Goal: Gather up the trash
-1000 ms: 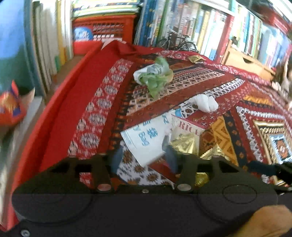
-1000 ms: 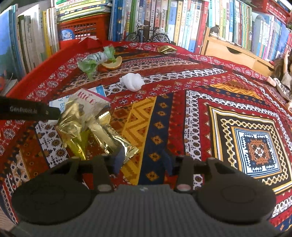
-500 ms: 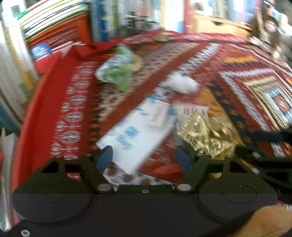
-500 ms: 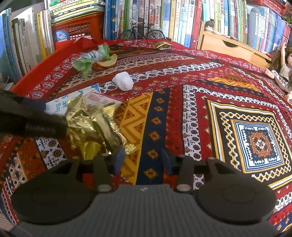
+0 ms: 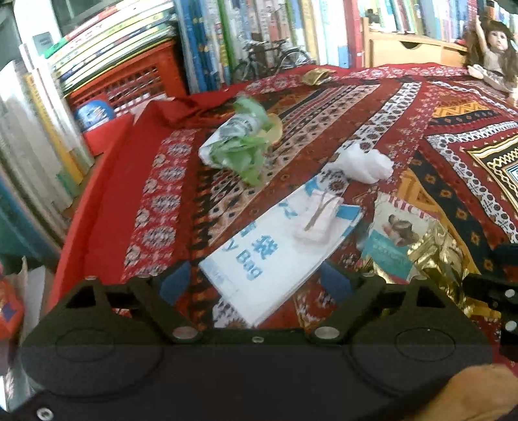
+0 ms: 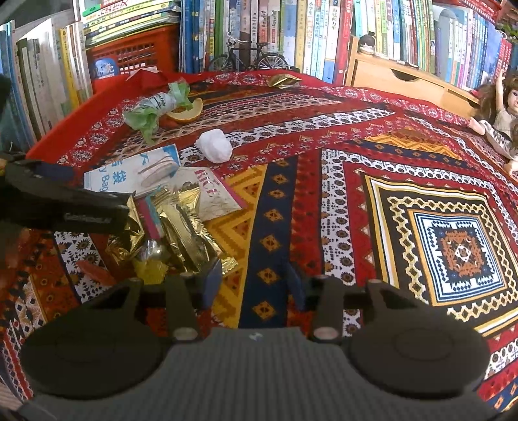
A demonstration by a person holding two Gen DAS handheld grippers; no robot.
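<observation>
My left gripper is open just above the near end of a white bag with blue print, which lies flat on the patterned cloth. A small white wrapper rests on the bag. To its right lie a rice packet and crumpled gold foil. My right gripper is open with nothing between its fingers, its left finger beside the gold foil pile. Farther back lie a green crumpled wrapper, a white tissue ball and a small gold wrapper.
Books line the back and left, with a red crate, a toy bicycle and a wooden box. A doll sits at the far right. The left gripper's black body reaches over the foil pile.
My left gripper's fingers have spread apart and the white bag now lies flat between them. The right gripper has edged closer to the gold foil pile.
</observation>
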